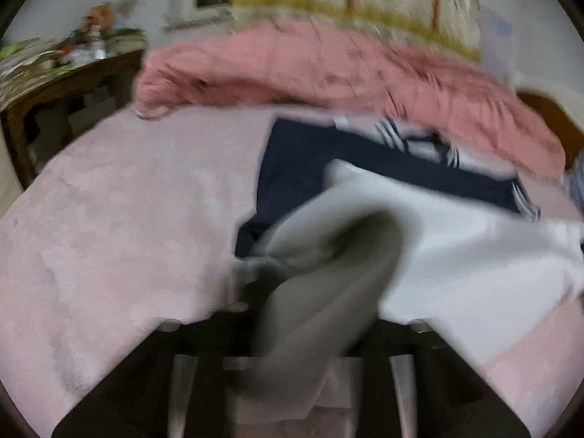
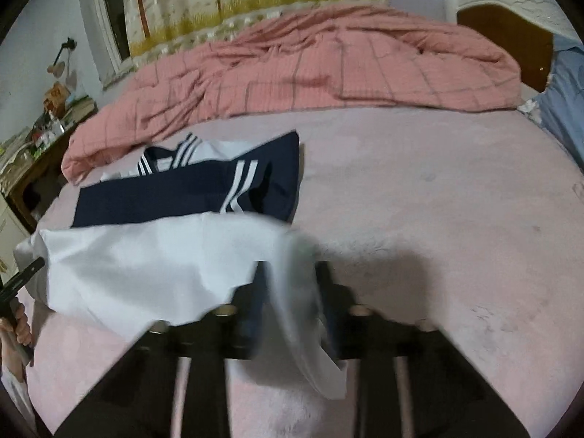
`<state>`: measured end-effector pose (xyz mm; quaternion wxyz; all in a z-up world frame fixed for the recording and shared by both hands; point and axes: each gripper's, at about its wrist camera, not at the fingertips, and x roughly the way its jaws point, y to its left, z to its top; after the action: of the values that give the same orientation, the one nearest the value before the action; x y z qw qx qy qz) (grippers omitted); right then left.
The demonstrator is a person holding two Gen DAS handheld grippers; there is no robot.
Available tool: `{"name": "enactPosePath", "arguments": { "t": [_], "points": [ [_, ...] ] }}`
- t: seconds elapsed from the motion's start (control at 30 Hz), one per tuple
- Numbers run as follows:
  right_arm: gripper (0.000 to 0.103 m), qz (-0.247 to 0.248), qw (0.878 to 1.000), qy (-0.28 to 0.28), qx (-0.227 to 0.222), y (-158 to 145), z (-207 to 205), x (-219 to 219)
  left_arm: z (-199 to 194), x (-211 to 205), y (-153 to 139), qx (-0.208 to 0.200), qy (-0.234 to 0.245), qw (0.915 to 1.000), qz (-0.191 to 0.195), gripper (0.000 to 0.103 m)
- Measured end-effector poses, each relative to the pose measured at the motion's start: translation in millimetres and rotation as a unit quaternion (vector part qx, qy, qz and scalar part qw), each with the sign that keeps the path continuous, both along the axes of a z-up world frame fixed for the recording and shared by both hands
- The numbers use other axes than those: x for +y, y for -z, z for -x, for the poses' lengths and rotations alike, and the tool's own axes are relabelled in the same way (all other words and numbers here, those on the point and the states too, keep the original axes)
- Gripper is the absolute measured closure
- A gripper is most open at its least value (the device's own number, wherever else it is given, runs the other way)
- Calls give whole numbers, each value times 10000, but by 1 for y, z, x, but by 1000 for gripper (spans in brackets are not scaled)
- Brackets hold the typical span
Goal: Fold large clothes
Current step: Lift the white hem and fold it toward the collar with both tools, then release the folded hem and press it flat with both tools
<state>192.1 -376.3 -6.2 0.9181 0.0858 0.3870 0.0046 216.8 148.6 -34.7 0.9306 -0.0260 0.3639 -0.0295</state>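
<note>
We read no writing; garment (image 2: 153, 255) white-and-navy, striped, lies mid-bed (image 2: 438, 200). Left gripper (image 1: 292, 292) and right gripper (image 2: 288, 292) each pinch its white hem. Open sheet right; quilt (image 2: 310, 62) bounds far edge.

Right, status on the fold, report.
Left gripper shut on shirt hem; right gripper shut on it too. White hem lifted over the navy part, above the bed. Pink quilt behind, clear of it.

A home bedroom: a bed (image 2: 438, 200) with a rumpled pink quilt (image 2: 292, 65), curtained window (image 2: 109, 18) behind.
</note>
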Motion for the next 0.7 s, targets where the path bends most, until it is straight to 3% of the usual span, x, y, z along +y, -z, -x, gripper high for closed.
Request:
{"name": "enactPosePath", "arguments": {
  "t": [0.07,0.17,0.3,0.4,0.5,0.63,0.67,0.7],
  "points": [
    [91,38,9998,-61,178,17,-17,1,8,5,-5,-51,-126,9998,121,93],
    [92,-83,9990,-119,412,33,-38,-1,19,8,-2,129,-340,9993,-7,93],
    [92,-177,9971,-310,667,46,-62,1,16,-14,14,250,-440,9944,-925,92],
    [91,29,9980,-299,550,50,-61,7,14,-20,17,198,-465,9919,-1165,89],
    [81,261,9985,-252,405,43,-52,8,22,-12,6,-144,-394,9939,-1021,75],
    [78,497,9985,-212,70,18,-27,17,54,-18,-34,-1200,-393,9875,-940,41],
    [68,546,9982,-226,-71,8,-19,24,64,-23,-46,-1453,-379,9845,-903,31],
    [49,582,9978,-212,-215,-1,-13,28,73,-29,-56,-1652,-387,9820,-834,29]
  ]
}}
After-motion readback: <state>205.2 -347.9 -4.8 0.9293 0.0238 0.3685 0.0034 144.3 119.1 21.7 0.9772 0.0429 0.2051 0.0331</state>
